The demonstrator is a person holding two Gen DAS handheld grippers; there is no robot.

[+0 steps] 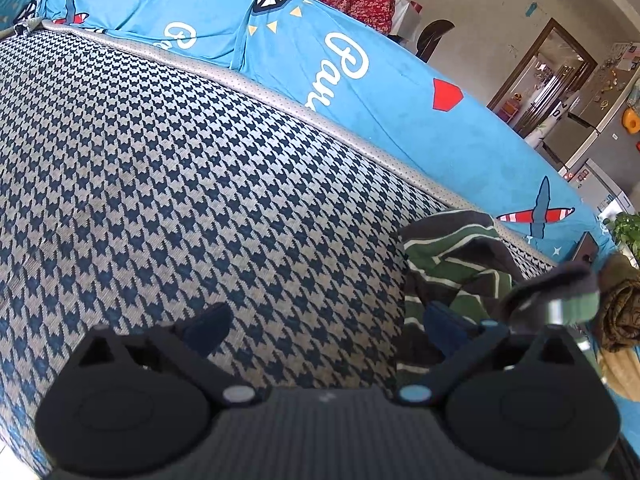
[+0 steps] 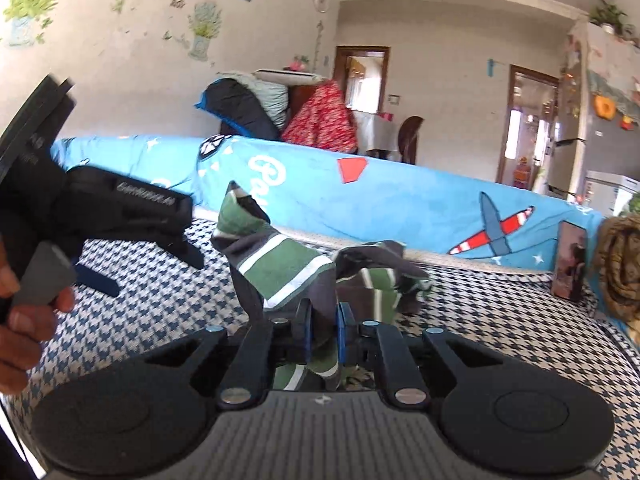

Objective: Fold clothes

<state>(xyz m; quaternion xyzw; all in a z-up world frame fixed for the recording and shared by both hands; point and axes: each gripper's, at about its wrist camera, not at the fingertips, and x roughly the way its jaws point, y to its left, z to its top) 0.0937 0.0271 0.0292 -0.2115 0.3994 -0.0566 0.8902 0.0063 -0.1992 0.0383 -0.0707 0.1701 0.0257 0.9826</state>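
Your right gripper (image 2: 323, 330) is clamped on the striped garment (image 2: 280, 268). Your left gripper (image 1: 324, 320) stands wide apart, holding nothing, over the houndstooth cushion (image 1: 160, 160). The garment's far end is blurred.

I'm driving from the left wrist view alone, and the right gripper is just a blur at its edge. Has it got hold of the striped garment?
Observer: Yes. The right wrist view shows the right gripper shut on the green, grey and white striped garment, with the fabric pinched between its blue pads.
Operator: Is all of the cloth off the surface?
Observer: No. One part stands up in a peak above the pads, while the rest lies bunched on the blue-and-white houndstooth cover beyond the gripper.
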